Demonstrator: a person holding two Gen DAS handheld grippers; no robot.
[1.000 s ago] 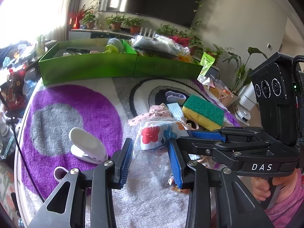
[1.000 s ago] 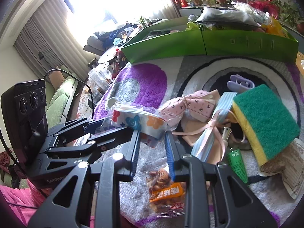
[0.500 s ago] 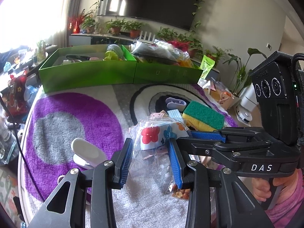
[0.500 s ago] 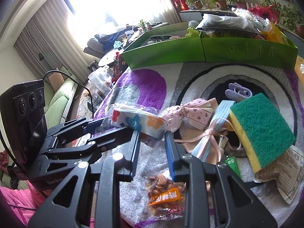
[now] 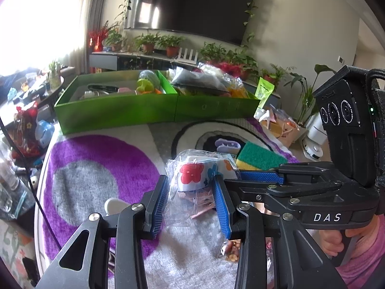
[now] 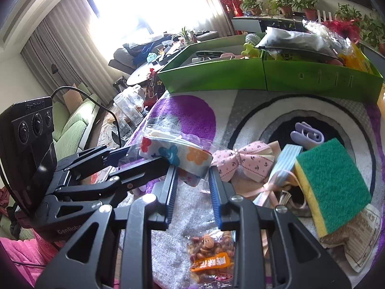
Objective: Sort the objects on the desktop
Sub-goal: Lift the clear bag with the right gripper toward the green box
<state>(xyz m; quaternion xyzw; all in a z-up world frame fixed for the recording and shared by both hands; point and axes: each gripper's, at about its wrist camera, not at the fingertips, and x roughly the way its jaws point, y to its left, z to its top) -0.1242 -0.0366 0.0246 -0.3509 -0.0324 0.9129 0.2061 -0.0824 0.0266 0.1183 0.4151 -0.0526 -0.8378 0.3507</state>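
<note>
Done: we see green box [image 5: 115,113] at twelve o'clock already part-filled.
Left: sponge [image 6: 332,180], bow [image 6: 243,161], snack packet [image 6: 211,257].
Tools: left gripper [image 5: 190,201] and right gripper [image 6: 192,190] seemingly both clamp floral ribbon bag [image 5: 199,173].

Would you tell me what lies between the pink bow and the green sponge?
In the right wrist view, a blue striped pad lies between the pink bow and the sponge.

Both grippers' jaws pinch the flowered ribbon bag [image 5: 202,175] above the rug [image 5: 96,163].

Left tongs [image 5: 190,203], right tongs [image 6: 192,193] (crossed) both part-open.
</note>
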